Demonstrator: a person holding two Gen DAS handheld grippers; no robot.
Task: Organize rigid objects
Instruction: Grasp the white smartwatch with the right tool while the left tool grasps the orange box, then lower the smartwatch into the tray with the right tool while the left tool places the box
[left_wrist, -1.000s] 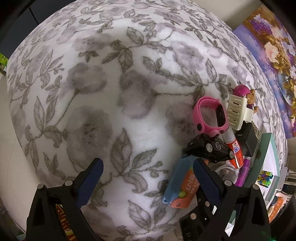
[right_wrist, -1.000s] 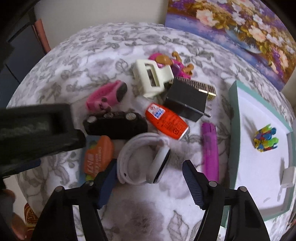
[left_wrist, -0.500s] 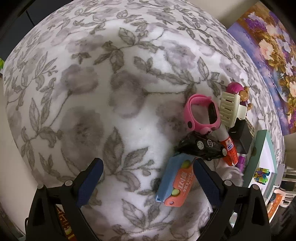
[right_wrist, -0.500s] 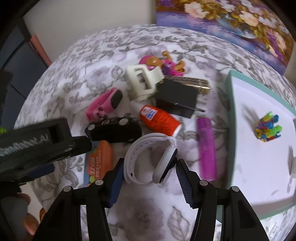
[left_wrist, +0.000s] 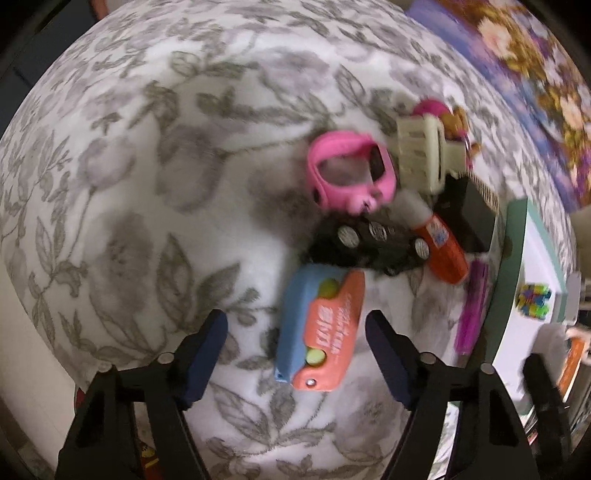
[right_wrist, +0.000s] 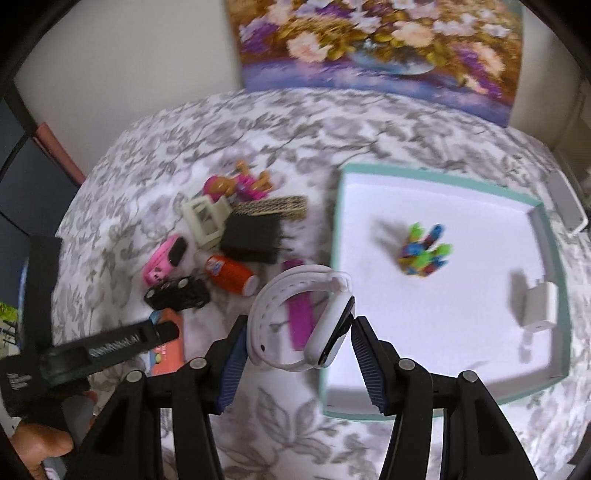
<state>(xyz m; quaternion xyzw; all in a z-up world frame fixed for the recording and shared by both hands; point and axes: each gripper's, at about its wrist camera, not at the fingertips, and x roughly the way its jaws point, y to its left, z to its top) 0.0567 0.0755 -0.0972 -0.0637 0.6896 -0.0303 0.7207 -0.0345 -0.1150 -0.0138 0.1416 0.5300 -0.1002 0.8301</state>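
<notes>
Between the right gripper's (right_wrist: 297, 343) blue-padded fingers (right_wrist: 232, 363) sits the white smartwatch (right_wrist: 301, 317), clamped by its band on one side and its dark-faced body on the other, lifted clear of the floral cloth (right_wrist: 332, 125) and hanging over the near left edge of the teal-rimmed tray (right_wrist: 554, 258). Inside the tray lie a cluster of coloured bricks (right_wrist: 424, 249) and a white charger plug (right_wrist: 535, 304), well apart from each other. Just left of the tray is the heap: a purple stick (right_wrist: 299, 317) partly under the watch, an orange glue bottle (right_wrist: 231, 275), a black adapter (right_wrist: 253, 238), a cream hair claw (right_wrist: 205, 219), a pink watch (right_wrist: 166, 258), a black toy car (right_wrist: 177, 299) and a pink doll figure (right_wrist: 236, 184).

The left gripper (left_wrist: 295, 354) hovers with its fingers (left_wrist: 205, 354) spread wide, holding nothing. Between them, but apart from both, lies the orange and blue case (left_wrist: 319, 328) flat on the cloth, with the toy car just beyond it and the pink watch farther on. This view is motion-blurred. A flower painting (right_wrist: 376, 48) leans at the back.
</notes>
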